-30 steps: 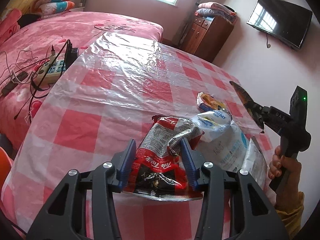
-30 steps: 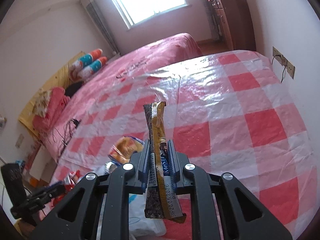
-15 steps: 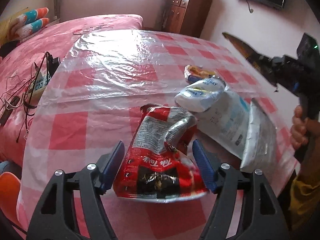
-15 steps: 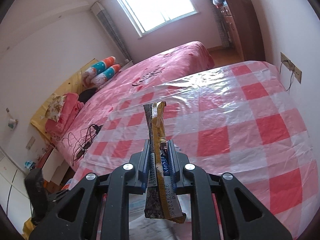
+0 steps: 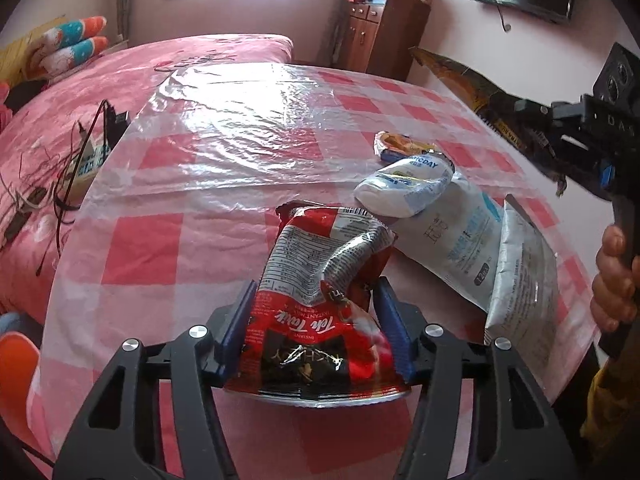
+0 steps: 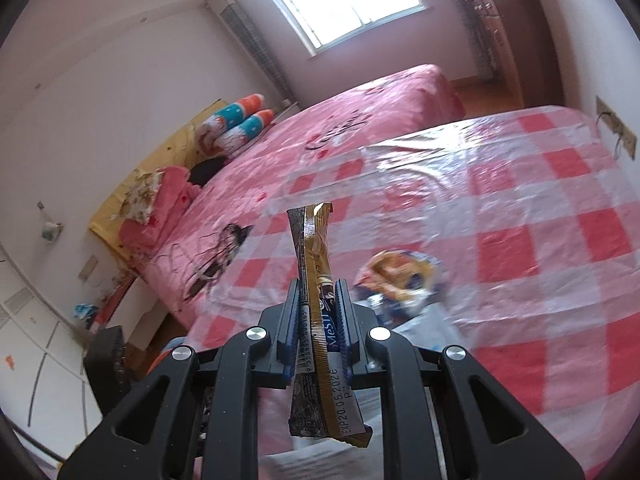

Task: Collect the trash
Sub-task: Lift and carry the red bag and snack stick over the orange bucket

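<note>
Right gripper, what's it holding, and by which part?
The right gripper pinches a gold sachet near its middle, both ends sticking out.

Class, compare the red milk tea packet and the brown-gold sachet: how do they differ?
The red milk tea packet is wide and crumpled; the brown-gold sachet is a slim, flat stick. The packet sits low by the table between the left claw's pads; the sachet is pinched upright in the right claw. Both are drink wrappers.
</note>
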Demonstrator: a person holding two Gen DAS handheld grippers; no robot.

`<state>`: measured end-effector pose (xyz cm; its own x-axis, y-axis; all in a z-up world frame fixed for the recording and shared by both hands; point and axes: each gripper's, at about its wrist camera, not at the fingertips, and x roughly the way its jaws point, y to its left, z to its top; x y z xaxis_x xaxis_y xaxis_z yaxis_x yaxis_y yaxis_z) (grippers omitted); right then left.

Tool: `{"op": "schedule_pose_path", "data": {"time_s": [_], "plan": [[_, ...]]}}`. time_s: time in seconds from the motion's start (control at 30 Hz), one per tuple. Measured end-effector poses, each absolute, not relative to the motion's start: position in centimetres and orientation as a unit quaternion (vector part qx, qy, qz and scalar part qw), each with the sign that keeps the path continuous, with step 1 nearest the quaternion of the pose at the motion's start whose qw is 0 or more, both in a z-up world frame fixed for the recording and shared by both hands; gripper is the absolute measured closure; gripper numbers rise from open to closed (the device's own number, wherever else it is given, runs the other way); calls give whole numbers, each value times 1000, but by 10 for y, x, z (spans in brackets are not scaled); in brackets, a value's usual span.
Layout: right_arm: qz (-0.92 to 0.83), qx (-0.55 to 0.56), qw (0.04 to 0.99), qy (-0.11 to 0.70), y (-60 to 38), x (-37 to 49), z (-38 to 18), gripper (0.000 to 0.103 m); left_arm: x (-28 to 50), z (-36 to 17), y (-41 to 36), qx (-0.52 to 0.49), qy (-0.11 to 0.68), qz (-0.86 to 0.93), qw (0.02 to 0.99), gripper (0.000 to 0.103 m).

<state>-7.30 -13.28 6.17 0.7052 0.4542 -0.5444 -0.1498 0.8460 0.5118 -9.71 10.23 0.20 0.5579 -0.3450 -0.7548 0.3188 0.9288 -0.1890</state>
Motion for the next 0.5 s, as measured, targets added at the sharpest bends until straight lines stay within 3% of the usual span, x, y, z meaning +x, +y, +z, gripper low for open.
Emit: {"op": "schedule_pose_path", "data": {"time_s": [0.5], "plan": [[298,253,822,414,-25,-67,44,85,-134,22,195,-126,392,-148,899,43]]}}
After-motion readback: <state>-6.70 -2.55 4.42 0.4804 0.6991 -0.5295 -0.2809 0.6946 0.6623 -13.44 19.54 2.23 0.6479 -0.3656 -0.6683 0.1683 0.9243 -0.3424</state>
